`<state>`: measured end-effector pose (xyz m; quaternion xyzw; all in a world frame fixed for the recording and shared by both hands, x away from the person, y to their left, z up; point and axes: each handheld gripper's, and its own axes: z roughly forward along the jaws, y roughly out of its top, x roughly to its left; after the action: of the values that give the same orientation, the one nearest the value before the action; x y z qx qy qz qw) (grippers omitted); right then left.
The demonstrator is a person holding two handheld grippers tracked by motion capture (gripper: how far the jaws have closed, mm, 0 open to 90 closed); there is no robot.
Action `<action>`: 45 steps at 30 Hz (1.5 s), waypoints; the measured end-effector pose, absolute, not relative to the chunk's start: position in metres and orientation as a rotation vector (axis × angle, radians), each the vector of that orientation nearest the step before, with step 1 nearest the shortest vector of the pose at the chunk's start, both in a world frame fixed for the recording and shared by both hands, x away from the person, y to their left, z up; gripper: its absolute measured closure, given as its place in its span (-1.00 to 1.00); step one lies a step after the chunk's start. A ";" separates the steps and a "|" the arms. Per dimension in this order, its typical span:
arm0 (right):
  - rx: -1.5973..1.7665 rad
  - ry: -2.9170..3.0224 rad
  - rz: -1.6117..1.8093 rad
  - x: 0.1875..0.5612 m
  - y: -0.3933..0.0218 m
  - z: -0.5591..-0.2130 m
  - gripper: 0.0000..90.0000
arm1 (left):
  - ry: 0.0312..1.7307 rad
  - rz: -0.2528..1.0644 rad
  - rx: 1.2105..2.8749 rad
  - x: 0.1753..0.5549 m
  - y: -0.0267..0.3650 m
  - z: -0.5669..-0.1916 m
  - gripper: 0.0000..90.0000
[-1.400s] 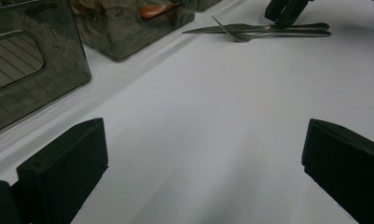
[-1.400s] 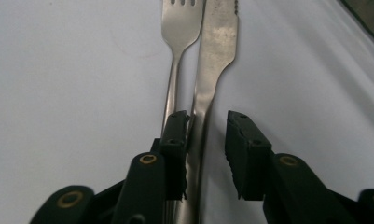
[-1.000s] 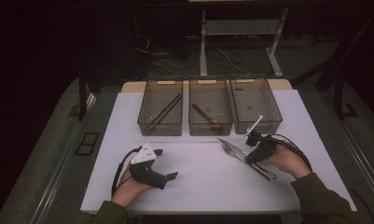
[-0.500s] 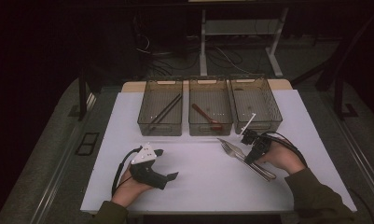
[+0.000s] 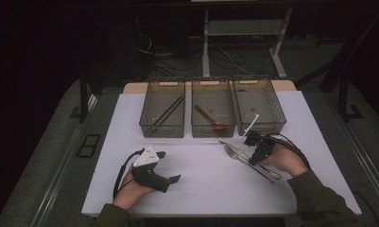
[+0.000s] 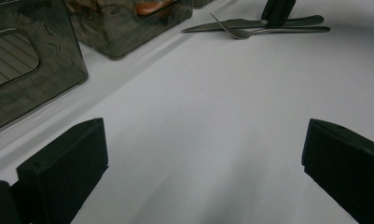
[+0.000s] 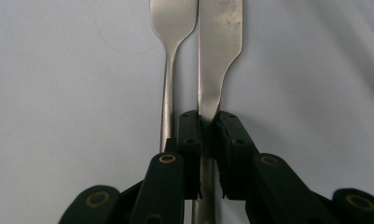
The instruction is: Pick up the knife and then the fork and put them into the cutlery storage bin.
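Three smoky plastic bins stand in a row at the far side of the worktop point(image 5: 201, 189): left bin point(image 5: 162, 109) holds dark chopsticks point(image 5: 167, 113), middle bin point(image 5: 213, 108) a brown wooden spoon point(image 5: 210, 118), right bin point(image 5: 259, 104) looks bare. Sorting looks partly done: two utensil types binned, two metal pieces left out in front of the bins

A fork point(image 5: 234, 152) and a knife point(image 7: 217, 56) lie side by side, touching or nearly so, on the white worktop. Right claw point(image 7: 206, 122) has just been closing and now pinches the knife at the narrow neck of its handle, pads pressed on either side; the fork's stem point(image 7: 166, 116) runs just beside the left pad, outside the grip. Knife not yet lifted, as far as I can judge

Left claw point(image 6: 203, 154) rests wide open and low over bare worktop, nothing between the jaws, well apart from the cutlery

Remaining, by my estimate: lift knife, place it in a bin, likely the right one; then the fork
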<state>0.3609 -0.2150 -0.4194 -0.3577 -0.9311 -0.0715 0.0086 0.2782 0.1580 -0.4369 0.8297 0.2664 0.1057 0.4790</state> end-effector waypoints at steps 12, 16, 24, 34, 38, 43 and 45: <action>-1.137 -2.880 -0.482 0.354 -0.244 -0.407 0.76 | 0.650 0.261 2.024 0.278 0.158 -0.437 -1.00; -1.136 -2.869 -0.575 0.353 -0.254 -0.404 0.76 | 0.651 0.262 2.024 0.278 0.158 -0.437 -1.00; -1.148 -2.838 -0.731 0.348 -0.269 -0.399 0.76 | 0.650 0.262 2.022 0.278 0.159 -0.436 -1.00; -1.183 -2.803 -0.906 0.345 -0.282 -0.391 0.76 | 0.656 0.259 2.021 0.277 0.159 -0.436 -1.00; -1.196 -2.765 -0.981 0.346 -0.286 -0.390 0.76 | 0.656 0.255 2.019 0.277 0.160 -0.436 -1.00; -1.217 -2.736 -1.085 0.347 -0.294 -0.389 0.76 | 0.656 0.253 2.019 0.277 0.160 -0.436 -1.00; -1.227 -2.712 -1.125 0.348 -0.297 -0.389 0.76 | 0.656 0.253 2.019 0.277 0.160 -0.436 -1.00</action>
<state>0.3475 -0.2968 -0.3890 -0.3856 -0.8521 -0.3535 -0.0203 0.2768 0.1604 -0.4363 0.8279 0.2688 0.1037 0.4812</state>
